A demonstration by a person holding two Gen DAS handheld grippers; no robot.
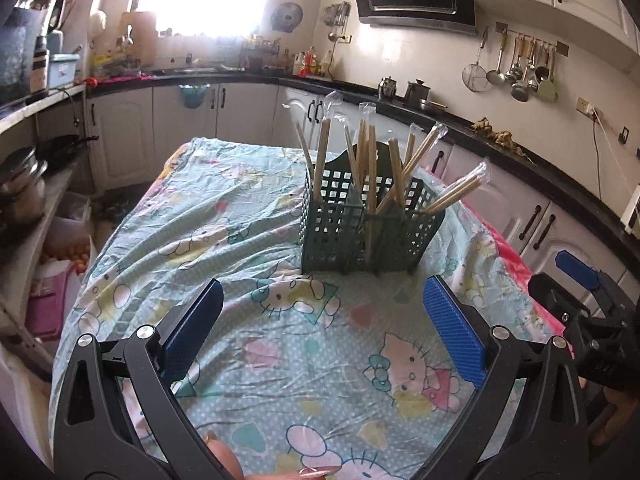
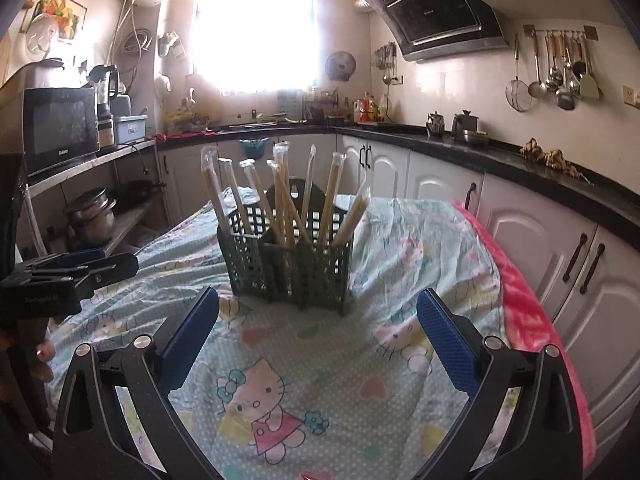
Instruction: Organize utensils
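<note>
Chopsticks (image 1: 370,160): wrapped in clear sleeves, standing at slants in the basket, tops fanning outward; several lean to the right.
Basket (image 1: 344,232): dark green, perforated, divided into compartments; upright on the cloth, toward the far half of the table. Which compartment each pair sits in cannot be told.
Cloth (image 1: 208,240): pale blue, cartoon-cat print, wrinkled, covering the table; a pink layer (image 2: 528,312) shows at its right edge.
Left gripper (image 1: 322,320): jaws spread wide, nothing between them; blue pads (image 1: 454,332) hover over the cloth, near side of the basket, apart from it.
Right gripper (image 2: 318,328): jaws likewise spread, holding nothing; aimed at the basket, short of touching it.
Surroundings: black counter (image 2: 500,152) with white cabinets runs around the table; ladles (image 2: 560,72) hang on a wall rail; bright window (image 2: 256,28) beyond.
</note>
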